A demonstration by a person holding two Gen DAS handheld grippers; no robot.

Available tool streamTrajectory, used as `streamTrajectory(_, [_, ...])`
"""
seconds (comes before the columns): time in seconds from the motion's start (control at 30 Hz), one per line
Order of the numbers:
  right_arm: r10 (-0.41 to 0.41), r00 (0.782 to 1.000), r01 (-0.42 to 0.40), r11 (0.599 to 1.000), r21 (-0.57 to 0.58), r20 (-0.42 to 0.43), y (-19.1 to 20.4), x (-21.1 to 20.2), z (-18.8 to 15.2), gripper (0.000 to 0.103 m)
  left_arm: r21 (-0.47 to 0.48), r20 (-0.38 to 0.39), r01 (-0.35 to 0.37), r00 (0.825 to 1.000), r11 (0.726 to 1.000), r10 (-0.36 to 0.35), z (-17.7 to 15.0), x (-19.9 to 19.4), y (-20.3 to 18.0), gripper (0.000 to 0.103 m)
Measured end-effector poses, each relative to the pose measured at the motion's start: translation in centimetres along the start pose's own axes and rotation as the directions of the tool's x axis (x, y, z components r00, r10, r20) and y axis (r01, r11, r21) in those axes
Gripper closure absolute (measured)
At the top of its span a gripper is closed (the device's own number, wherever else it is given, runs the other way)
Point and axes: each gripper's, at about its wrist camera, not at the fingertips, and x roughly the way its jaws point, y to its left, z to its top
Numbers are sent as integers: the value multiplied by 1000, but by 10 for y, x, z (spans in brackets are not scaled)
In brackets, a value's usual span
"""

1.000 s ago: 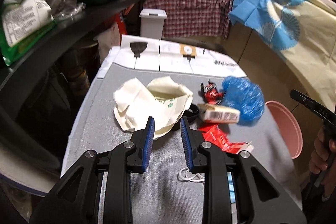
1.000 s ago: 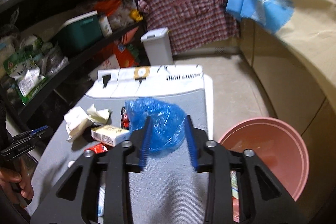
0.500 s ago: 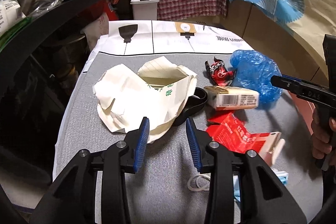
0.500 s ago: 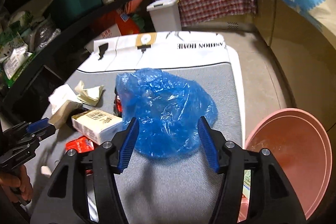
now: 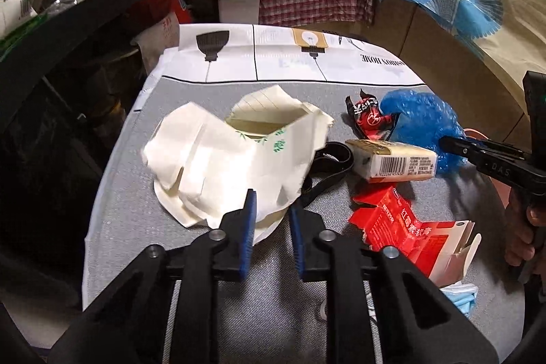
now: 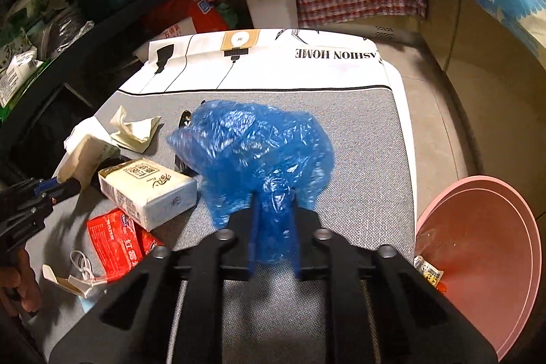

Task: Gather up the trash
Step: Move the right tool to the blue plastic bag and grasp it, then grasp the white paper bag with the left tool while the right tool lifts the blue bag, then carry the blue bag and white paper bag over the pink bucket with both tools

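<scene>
1. Two pieces of trash are gripped on the grey table (image 6: 358,139): a crumpled blue plastic bag (image 6: 259,145), near the middle, and a torn cream paper bag (image 5: 218,159), at the left.
2. Right gripper (image 6: 273,207): jaws have just closed, pinching the blue plastic bag.
3. Left gripper (image 5: 271,210): jaws have just narrowed on the cream paper bag's edge.
4. Advice: lift slowly, then carry to the pink round basin (image 6: 484,248).

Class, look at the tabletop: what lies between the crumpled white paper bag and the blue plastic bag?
In the left wrist view, between the white paper bag and blue plastic bag: a black strap, tissue pack, and red-black wrapper.
</scene>
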Motion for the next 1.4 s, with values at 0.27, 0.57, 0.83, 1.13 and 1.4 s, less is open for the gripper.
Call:
streamTrajectory(0.27, [1, 998, -1, 1000, 1, 60, 0, -27, 0, 97, -31, 45, -11, 999, 999, 12, 6, -23, 4, 97])
streamTrajectory(0.57, [4, 994, -4, 1000, -3, 105, 3, -59, -8, 98, -42, 76, -12, 997, 999, 15, 3, -46, -2, 98])
streamTrajectory(0.83, [13, 990, -11, 1000, -10, 137, 9, -82, -14, 98, -45, 108, 4, 994, 999, 1, 2, -67, -9, 98])
streamTrajectory(1.13, [11, 988, -8, 1000, -19, 153, 15, -96, -22, 98, -42, 138, 17, 990, 999, -11, -2, -87, -14, 98])
streamTrajectory(1.4, [10, 986, -6, 1000, -24, 169, 17, -110, -28, 98, -37, 153, 28, 988, 999, -22, -5, -99, -19, 98])
